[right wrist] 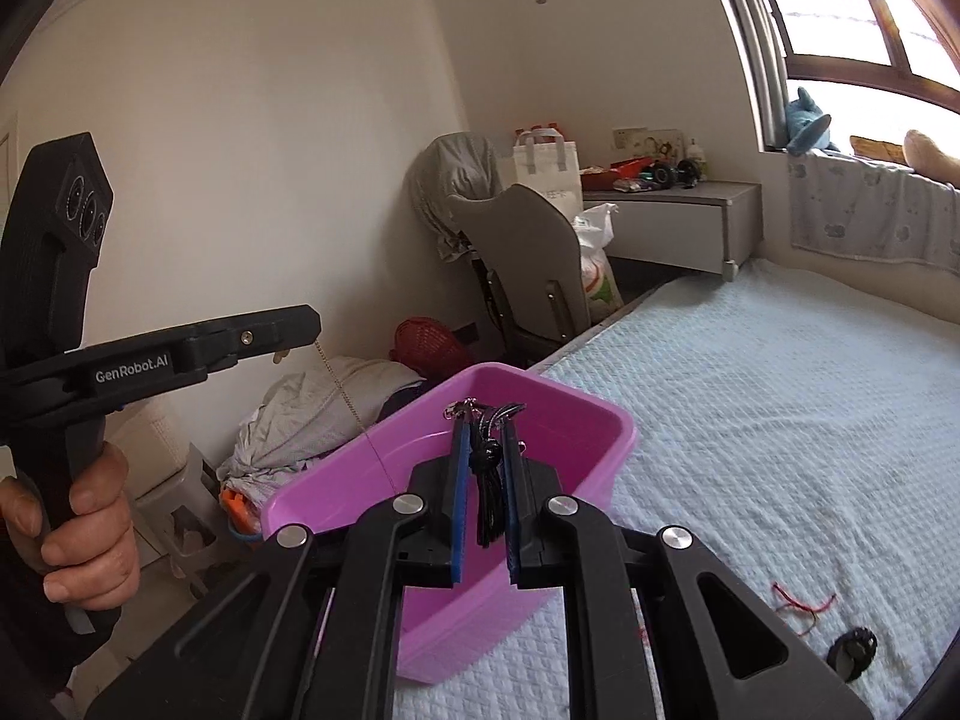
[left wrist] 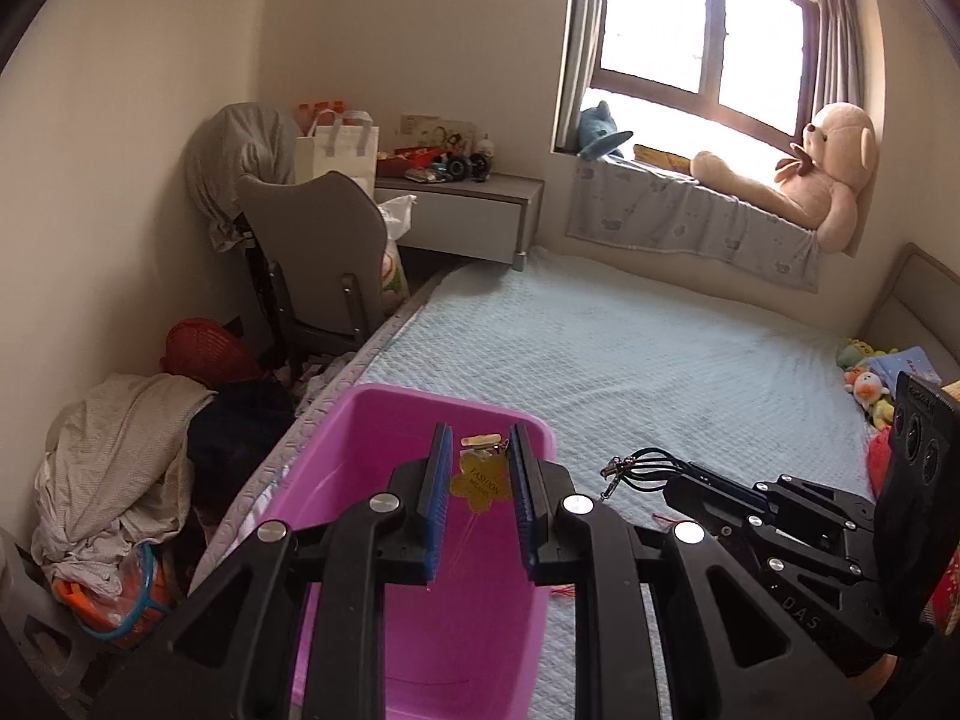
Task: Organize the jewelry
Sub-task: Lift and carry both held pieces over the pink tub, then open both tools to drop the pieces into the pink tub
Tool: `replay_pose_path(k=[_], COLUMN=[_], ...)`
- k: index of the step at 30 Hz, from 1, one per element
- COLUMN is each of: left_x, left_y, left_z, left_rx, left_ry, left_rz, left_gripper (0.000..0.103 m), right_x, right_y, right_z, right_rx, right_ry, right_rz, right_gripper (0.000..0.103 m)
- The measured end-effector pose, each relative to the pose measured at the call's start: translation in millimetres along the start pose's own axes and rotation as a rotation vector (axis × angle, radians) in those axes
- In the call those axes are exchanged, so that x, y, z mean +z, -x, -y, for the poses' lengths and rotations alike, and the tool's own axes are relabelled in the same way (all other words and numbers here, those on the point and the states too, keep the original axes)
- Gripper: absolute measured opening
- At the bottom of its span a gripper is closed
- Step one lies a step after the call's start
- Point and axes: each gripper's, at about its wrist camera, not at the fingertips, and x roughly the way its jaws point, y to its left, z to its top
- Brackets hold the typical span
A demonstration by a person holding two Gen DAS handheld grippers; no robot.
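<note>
A: Which step is in hand?

B: Depositing, it seems. The left claw [left wrist: 480,498] is held above the pink bin [left wrist: 336,480] on the bed [left wrist: 630,360]. A gold tag [left wrist: 477,480] lies between its blue pads [left wrist: 441,474]; the side view shows a thin chain [right wrist: 345,390] hanging from the claw tip down into the bin. So the claw is judged to be closed on the chain's upper end, though the contact itself is hidden.

A: And the right claw [right wrist: 483,480]?

B: It is clamped on a bundle of black cords [right wrist: 489,480] with metal clasps [right wrist: 459,408] at the far end, over the bin's near edge.

A: What is called for next?

B: The chain should be lowered further and released only once its length is gathered in the bin. The cords can then be carried past the rim and dropped. A red thread [right wrist: 804,600] and a small black disc [right wrist: 852,651] are left on the bed, well apart from the bin.
</note>
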Motion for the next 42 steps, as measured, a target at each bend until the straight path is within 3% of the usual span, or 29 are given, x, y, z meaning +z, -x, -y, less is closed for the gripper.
replay_pose_path(k=[6,10,15,21,34,42], left_x=[-21.0,-47.8,-79.5,-109.8,-134.1,-136.9], left_y=[-36.8,-66.7,-100.4,-133.7,-167.1,-168.7], left_z=[-46.3,-70.5,-89.1,-97.2,-117.6,-121.2], left_rx=[0.069,0.091,0.117,0.179,0.226,0.243], left_ry=[0.051,0.108,0.189,0.214,0.255,0.260], left_rz=[-0.068,-0.145,-0.245,-0.352,-0.476,-0.511], left_gripper=[0.019,0.019,0.019,0.019,0.019,0.021], right_x=[7.7,-5.5,-25.2,-39.8,-61.0,-63.7], right_y=[-66.7,-113.8,-162.9,-205.9,-238.0,-241.8], right_z=[-17.9,-25.0,-26.2,-26.3,-15.9,-18.4], right_rx=[0.039,0.044,0.031,-0.009,-0.080,-0.125], right_ry=[0.022,0.018,0.011,0.016,0.025,0.055], right_rz=[-0.090,-0.194,-0.329,-0.460,-0.596,-0.601], right_gripper=[0.010,0.010,0.010,0.010,0.010,0.011])
